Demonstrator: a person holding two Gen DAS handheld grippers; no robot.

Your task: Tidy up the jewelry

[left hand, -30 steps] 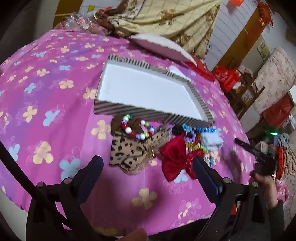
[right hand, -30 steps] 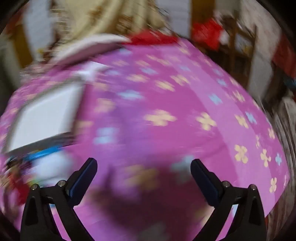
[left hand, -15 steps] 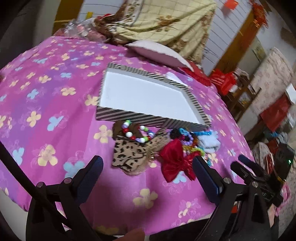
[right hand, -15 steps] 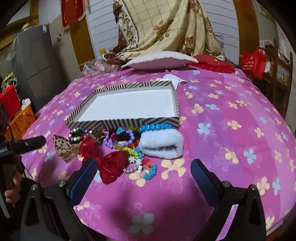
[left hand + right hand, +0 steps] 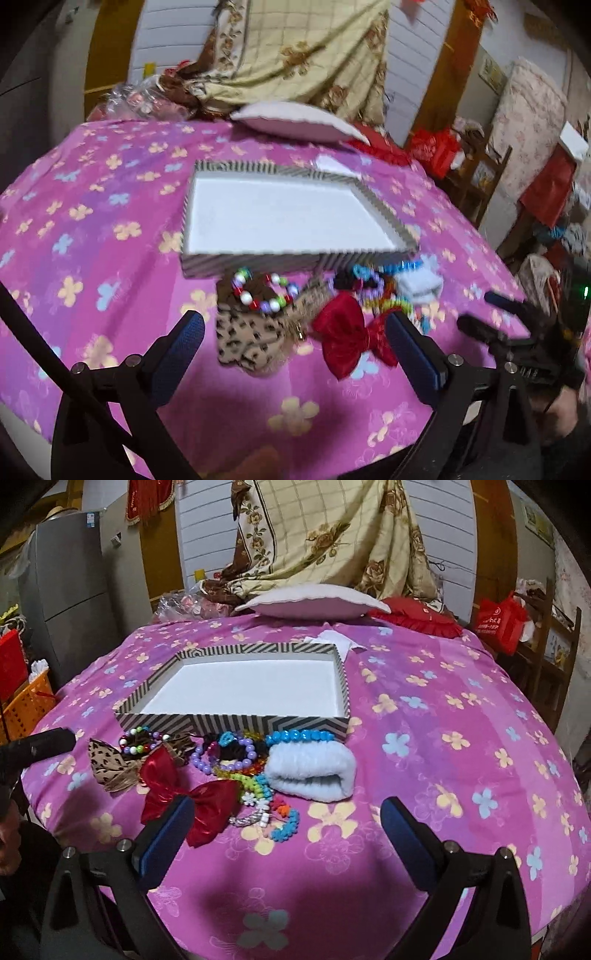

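A striped shallow box (image 5: 236,722) with a white empty floor lies on the pink flowered table; it also shows in the left wrist view (image 5: 384,210). In front of it lies a jewelry pile: a leopard bow (image 5: 247,336), a multicolour bead bracelet (image 5: 264,291), a red bow (image 5: 184,794), a purple bead bracelet (image 5: 225,755), a blue bead bracelet (image 5: 301,735) and a white fluffy band (image 5: 312,773). My left gripper (image 5: 295,350) is open and empty, just before the leopard bow. My right gripper (image 5: 288,830) is open and empty, before the red bow and small bracelets.
A white cushion (image 5: 314,600) and a red cushion (image 5: 417,618) lie at the table's far edge. A grey fridge (image 5: 66,590) and an orange basket (image 5: 26,705) stand to the left. Shelves and red bags (image 5: 498,622) stand to the right.
The right gripper has swung left from the bare tablecloth to face the box and jewelry pile. The left gripper has tilted up a little, still before the pile. Both stay open.
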